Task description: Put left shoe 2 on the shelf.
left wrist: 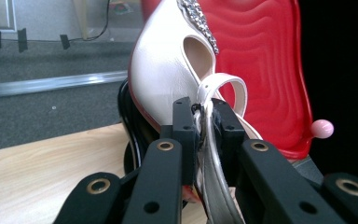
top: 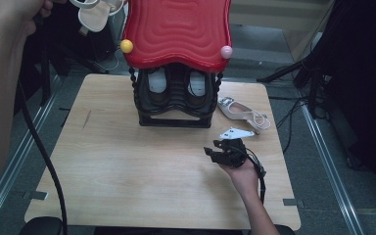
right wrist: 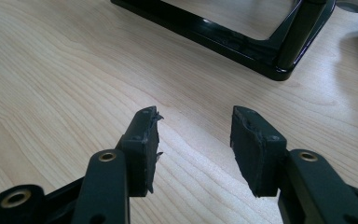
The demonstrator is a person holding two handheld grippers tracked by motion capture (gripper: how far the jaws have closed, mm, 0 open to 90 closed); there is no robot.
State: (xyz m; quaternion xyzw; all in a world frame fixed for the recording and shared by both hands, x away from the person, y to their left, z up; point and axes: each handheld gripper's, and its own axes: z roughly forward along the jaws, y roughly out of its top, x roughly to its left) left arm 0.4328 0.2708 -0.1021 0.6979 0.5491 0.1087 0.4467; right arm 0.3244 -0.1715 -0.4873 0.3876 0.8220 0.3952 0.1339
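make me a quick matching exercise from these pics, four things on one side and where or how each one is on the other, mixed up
Things:
1. left gripper
2. right gripper
3. white shoe on the table
4. pink ball

States:
A. lying flat, right of the black rack
B. open, nothing between the jaws, low over the wood
C. at the red top's right corner
D. shut on a white shoe's strap

Pairs: 1-D, 2-B, 3-A, 4-C

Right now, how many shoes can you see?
4: one pale shoe gripped by its strap in the left gripper, one lying on the table right of the black rack, two inside it. Others may be hidden.
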